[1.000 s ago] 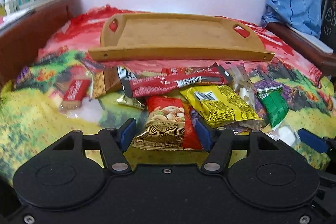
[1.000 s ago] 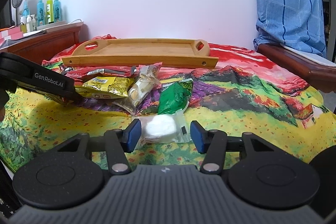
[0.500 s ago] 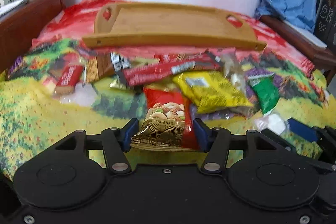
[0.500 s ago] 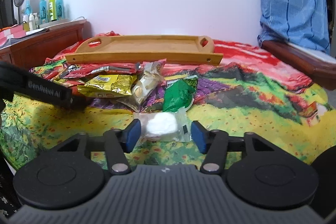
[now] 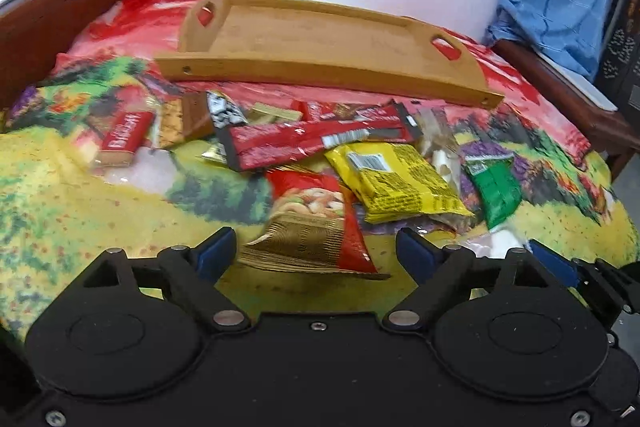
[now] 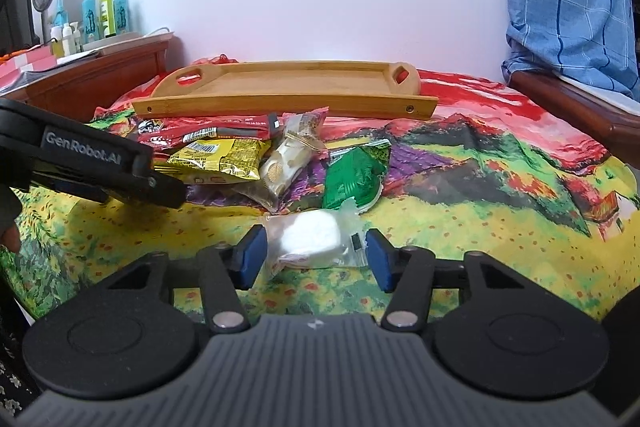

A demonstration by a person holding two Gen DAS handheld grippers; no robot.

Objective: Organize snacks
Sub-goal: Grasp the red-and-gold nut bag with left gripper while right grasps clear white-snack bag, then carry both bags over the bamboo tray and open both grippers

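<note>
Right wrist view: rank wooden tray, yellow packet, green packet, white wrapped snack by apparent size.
1. wooden tray, largest by far, though farthest.
2. yellow packet.
3-4. green packet and white wrapped snack look alike; the white one lies nearest the camera, between the right tongs, so unranked.

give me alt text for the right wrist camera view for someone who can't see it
The right gripper sits open around a clear-wrapped white snack lying on a colourful landscape-print cloth. Beyond it lie a green packet, a yellow packet and a red packet, in front of a wooden tray with nothing visible in it. The left gripper reaches in from the left.
</note>
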